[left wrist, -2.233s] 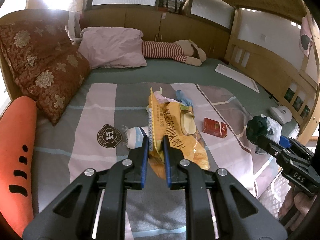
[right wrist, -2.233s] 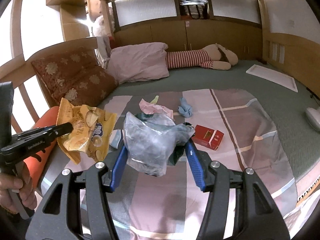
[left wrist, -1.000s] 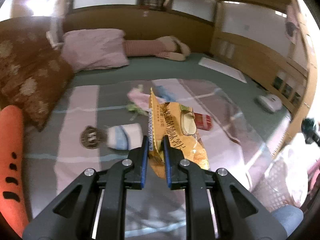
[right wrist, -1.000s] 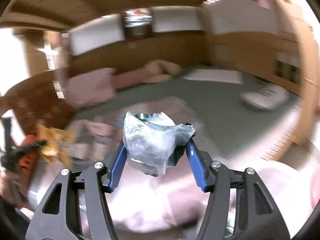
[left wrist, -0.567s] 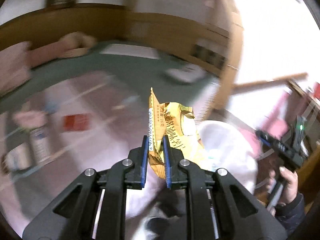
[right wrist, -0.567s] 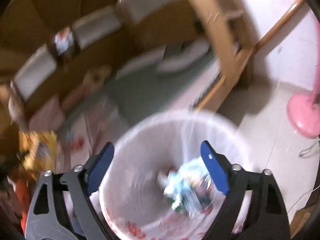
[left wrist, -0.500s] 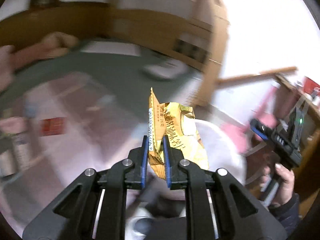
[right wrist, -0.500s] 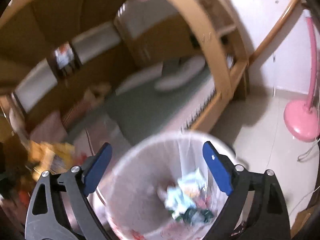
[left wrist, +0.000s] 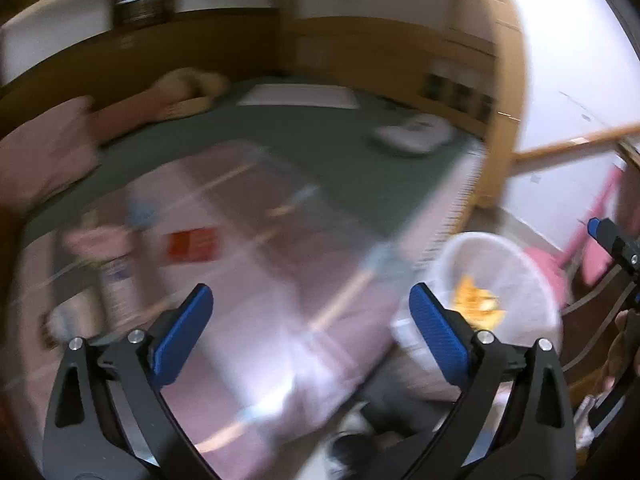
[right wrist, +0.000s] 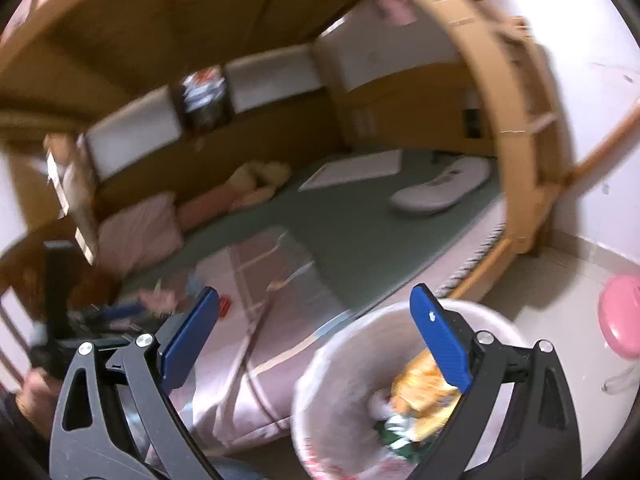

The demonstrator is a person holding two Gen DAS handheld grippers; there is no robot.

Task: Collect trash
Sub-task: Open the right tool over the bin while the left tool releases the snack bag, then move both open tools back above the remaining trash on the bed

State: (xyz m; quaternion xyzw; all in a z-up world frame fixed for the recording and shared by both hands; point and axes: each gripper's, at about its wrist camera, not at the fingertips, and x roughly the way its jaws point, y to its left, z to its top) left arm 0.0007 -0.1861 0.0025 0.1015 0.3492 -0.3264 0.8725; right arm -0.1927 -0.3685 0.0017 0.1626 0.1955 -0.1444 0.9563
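Left wrist view, blurred. Lower left: bottle-like item (left wrist: 116,280) lying on the pink bedspread (left wrist: 256,320). Left of centre: red box (left wrist: 194,245) on the same spread. Bottom centre: left claw (left wrist: 310,306), spread wide, nothing between its blue pads. Right of centre: white mesh trash bin (left wrist: 532,280) beside the bed edge, yellow snack bag (left wrist: 476,306) inside it. Far right edge: the other claw's blue tip.

Right wrist view, blurred. Far left: left claw partly seen, state unclear here. Bottom centre: right claw (right wrist: 314,322), spread wide, empty. Lower right: trash bin (right wrist: 340,360), holding snack bag (right wrist: 420,392) and other scraps. Far right: pink stand base (right wrist: 620,316) on the floor.
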